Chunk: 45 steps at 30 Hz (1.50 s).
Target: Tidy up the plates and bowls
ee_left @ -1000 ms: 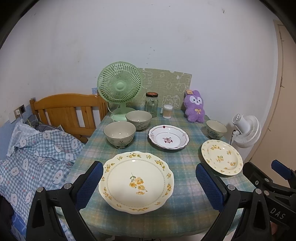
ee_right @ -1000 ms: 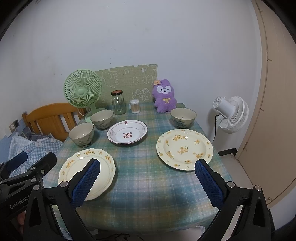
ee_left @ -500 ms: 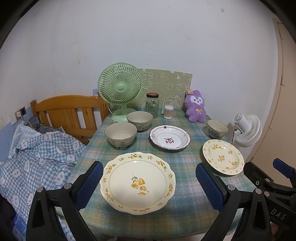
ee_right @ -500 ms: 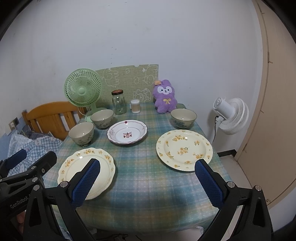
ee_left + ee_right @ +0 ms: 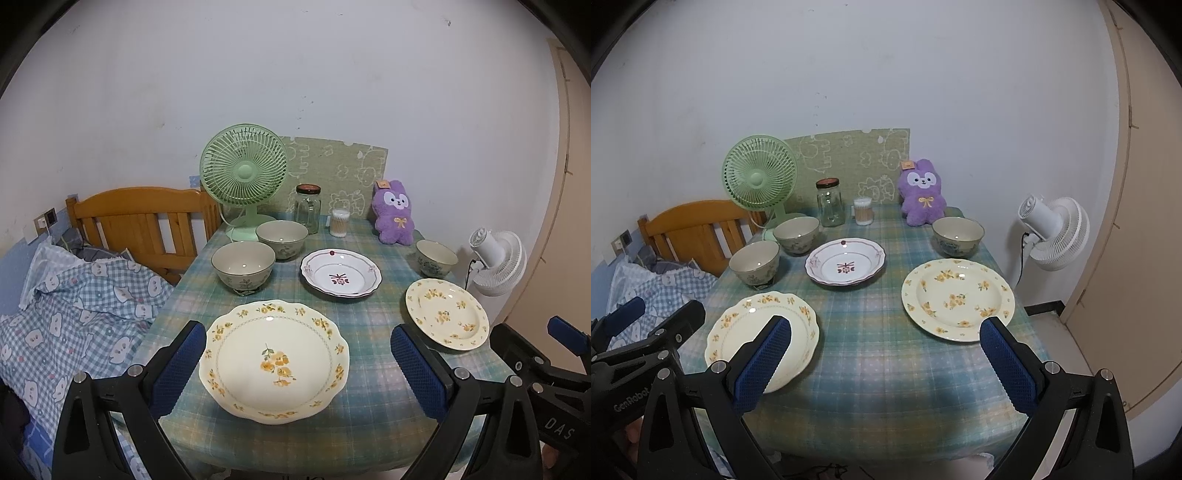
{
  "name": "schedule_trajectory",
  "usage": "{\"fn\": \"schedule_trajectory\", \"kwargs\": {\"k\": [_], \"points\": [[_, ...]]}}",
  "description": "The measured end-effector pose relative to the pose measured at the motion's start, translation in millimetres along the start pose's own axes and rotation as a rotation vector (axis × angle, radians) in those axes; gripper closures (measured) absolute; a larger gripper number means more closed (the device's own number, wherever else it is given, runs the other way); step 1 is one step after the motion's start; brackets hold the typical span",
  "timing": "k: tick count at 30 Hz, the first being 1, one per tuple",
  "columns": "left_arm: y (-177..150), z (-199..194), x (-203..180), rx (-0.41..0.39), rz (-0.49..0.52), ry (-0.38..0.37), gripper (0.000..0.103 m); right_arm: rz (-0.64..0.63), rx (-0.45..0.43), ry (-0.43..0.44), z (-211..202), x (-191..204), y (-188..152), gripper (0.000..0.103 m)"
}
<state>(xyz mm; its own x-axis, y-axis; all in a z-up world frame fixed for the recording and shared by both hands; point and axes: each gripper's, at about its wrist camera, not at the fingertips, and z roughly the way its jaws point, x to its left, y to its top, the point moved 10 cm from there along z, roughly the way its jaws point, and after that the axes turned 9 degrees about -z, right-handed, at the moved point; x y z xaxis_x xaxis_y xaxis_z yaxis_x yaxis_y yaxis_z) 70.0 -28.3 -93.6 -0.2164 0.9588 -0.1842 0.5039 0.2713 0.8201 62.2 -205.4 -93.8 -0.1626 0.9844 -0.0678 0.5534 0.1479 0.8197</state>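
On the green plaid table (image 5: 369, 325) lie a scalloped yellow-flower plate (image 5: 274, 360) at the front left, a round yellow-flower plate (image 5: 447, 314) (image 5: 957, 299) at the right, and a white plate with a red motif (image 5: 340, 272) (image 5: 846, 266) in the middle. Two bowls (image 5: 243, 264) (image 5: 282, 236) stand at the left, a third bowl (image 5: 436, 258) (image 5: 957, 236) at the back right. My left gripper (image 5: 297, 363) is open, hovering over the scalloped plate (image 5: 761, 339). My right gripper (image 5: 886, 356) is open above the table's front edge.
A green desk fan (image 5: 243, 173), a glass jar (image 5: 307, 208), a cotton-swab tub (image 5: 340, 222) and a purple plush rabbit (image 5: 393, 212) line the back. A wooden bed frame (image 5: 140, 221) and checked bedding (image 5: 74, 314) are left, a white floor fan (image 5: 1052, 232) right.
Both grippers have drifted slightly, so the table sits a little lower and farther in view. Nothing on the table has moved, and both grippers stay open.
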Motion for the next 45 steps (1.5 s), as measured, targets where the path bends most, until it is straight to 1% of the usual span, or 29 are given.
{"fn": "schedule_trajectory", "kwargs": {"k": [4,8,9,14,18,23,27,28,30,32,38,43,45], "points": [[-0.9,0.5,-0.7,0.006,0.006,0.005,0.003,0.003,0.001,0.009,2.6,-0.9,-0.8,0.000],[-2.5,1.8,-0.9,0.014,0.008,0.000,0.003,-0.004,0.009,-0.004,5.5,-3.4,2.0,0.000],[-3.1,2.8,-0.8,0.020,0.008,-0.003,0.003,-0.016,0.006,-0.019,6.8,-3.8,4.4,0.000],[-1.6,6.1,1.9,0.019,0.013,0.006,0.003,-0.019,-0.007,-0.017,11.5,0.7,11.8,0.000],[2.2,12.9,11.3,0.024,0.004,0.026,0.003,-0.024,0.002,-0.003,22.9,9.9,16.4,0.000],[5.8,29.2,27.5,0.065,-0.001,0.037,0.003,-0.033,0.024,0.002,41.8,23.6,22.5,0.000],[11.2,44.7,38.0,0.084,0.009,0.047,0.007,-0.043,0.038,0.009,59.0,39.3,29.0,0.000],[12.8,50.1,41.6,0.087,0.017,0.057,0.008,-0.044,0.049,0.013,64.3,43.6,29.7,0.000],[15.3,60.2,48.5,0.099,0.027,0.063,0.009,-0.046,0.069,0.018,78.1,53.7,31.7,0.005],[17.2,69.0,53.7,0.110,0.030,0.067,0.011,-0.037,0.073,0.025,88.4,62.6,33.7,0.005],[18.2,103.5,74.3,0.158,0.036,0.074,0.013,-0.047,0.136,0.019,125.4,83.8,29.2,0.008],[11.0,134.5,89.6,0.215,0.053,0.077,0.016,-0.036,0.210,0.023,157.1,101.4,15.7,0.013],[5.6,146.2,96.3,0.243,0.042,0.080,0.016,-0.028,0.251,0.030,171.5,107.7,7.2,0.018]]}}
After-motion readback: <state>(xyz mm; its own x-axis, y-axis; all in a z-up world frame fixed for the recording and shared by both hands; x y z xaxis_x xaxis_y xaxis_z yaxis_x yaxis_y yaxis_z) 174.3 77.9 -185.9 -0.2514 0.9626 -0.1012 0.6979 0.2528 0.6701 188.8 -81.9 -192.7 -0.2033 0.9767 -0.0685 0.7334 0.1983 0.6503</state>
